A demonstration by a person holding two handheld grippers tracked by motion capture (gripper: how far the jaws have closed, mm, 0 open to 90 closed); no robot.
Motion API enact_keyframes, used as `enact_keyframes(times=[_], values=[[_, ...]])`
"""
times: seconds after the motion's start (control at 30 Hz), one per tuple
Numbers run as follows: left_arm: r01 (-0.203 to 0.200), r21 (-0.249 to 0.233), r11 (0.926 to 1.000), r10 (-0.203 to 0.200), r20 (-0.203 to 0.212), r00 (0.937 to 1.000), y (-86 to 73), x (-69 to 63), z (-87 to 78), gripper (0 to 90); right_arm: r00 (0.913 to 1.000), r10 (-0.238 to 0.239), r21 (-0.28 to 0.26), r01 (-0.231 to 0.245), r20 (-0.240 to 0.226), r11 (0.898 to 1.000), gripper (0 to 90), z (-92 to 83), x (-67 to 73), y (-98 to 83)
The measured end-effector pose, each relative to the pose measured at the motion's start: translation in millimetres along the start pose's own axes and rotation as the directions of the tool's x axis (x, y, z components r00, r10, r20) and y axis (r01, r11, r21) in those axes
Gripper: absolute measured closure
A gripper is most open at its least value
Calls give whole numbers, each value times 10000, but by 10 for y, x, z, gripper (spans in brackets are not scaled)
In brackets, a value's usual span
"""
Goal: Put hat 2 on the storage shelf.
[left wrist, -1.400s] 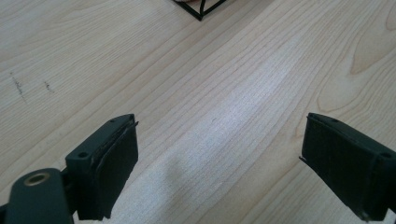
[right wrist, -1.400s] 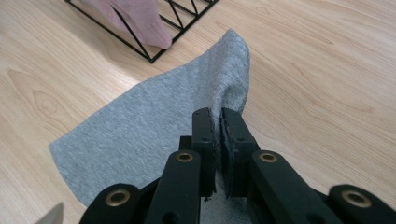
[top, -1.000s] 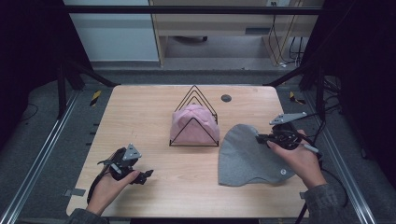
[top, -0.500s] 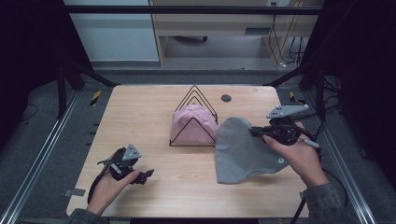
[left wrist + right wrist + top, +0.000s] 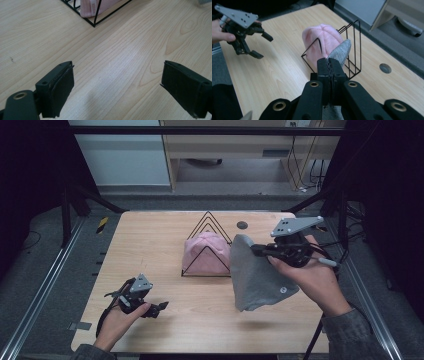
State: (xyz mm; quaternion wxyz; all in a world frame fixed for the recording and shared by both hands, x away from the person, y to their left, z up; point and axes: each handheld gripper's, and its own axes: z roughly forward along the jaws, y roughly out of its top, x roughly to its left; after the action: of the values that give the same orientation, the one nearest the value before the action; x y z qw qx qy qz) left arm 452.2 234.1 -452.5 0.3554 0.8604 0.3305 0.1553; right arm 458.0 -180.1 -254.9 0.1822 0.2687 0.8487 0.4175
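Note:
A grey beanie (image 5: 256, 275) hangs in the air right of the rack, lifted off the table, with my right gripper (image 5: 256, 250) shut on its upper edge. In the right gripper view the grey beanie (image 5: 340, 53) pokes out past the closed jaws of my right gripper (image 5: 331, 65). A pink beanie (image 5: 205, 254) sits inside the black wire rack (image 5: 209, 226) at the table's middle. My left gripper (image 5: 159, 308) rests low at the front left, open and holding nothing; in its own view my left gripper (image 5: 120, 85) has bare wood between its jaws.
The wooden table (image 5: 150, 250) has a round cable hole (image 5: 242, 225) behind the rack. Metal frame rails run along both sides. A desk and cables stand beyond the far edge.
My right gripper has lifted the grey beanie off the table and carried it left toward the rack, so it now hangs instead of lying flat. The left gripper has stayed put.

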Motion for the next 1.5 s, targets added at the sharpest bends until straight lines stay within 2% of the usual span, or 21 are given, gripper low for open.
enact_keyframes(times=[0.1, 0.2, 0.33, 0.5, 0.57, 0.73, 0.83, 1.03, 1.2, 1.4, 1.5], values=[[44, -4, 10000, -44, -4, 10000, -8, -2, 6, 104, 9999, 40, 87, -39, -139, 10000, 896, 71, 27, 6], [-21, 21, 10000, 21, 86, 10000, -3, -14, 11, 104, 9997, 54, -87, -56, -231, 9999, 896, 78, 34, 35], [-79, -85, 9999, 81, 187, 9998, 12, -39, 12, 104, 9993, 108, -469, -126, -369, 9988, 896, -17, 30, 115], [173, -482, 9987, -139, 698, 9975, 60, -57, -2, 109, 9989, 62, -814, -100, -459, 9966, 897, -167, 24, 246], [203, -789, 9967, -131, 904, 9958, 113, -78, -34, 113, 9987, -14, -918, -33, -505, 9958, 897, -217, 29, 314], [297, -1140, 9930, -141, 1350, 9907, 269, -111, -82, 123, 9975, -348, -1024, 284, -613, 9943, 896, -260, 84, 465], [208, -1311, 9911, 7, 1615, 9869, 376, -158, -111, 130, 9961, -496, -1107, 413, -732, 9930, 897, -251, 137, 553], [-263, -1424, 9895, 522, 1815, 9820, 631, -242, -107, 139, 9917, -801, -1157, 683, -1007, 9909, 896, -181, 251, 690], [-628, -1431, 9877, 901, 1938, 9769, 793, -252, -99, 146, 9871, -983, -1141, 840, -1264, 9899, 896, -103, 336, 754], [-606, -1721, 9832, 951, 2000, 9752, 950, -207, -127, 174, 9807, -1207, -1035, 1055, -1536, 9890, 896, 27, 435, 787], [-586, -1808, 9818, 975, 2141, 9719, 1007, -173, -136, 180, 9782, -1297, -923, 1158, -1620, 9890, 896, 74, 485, 789]])
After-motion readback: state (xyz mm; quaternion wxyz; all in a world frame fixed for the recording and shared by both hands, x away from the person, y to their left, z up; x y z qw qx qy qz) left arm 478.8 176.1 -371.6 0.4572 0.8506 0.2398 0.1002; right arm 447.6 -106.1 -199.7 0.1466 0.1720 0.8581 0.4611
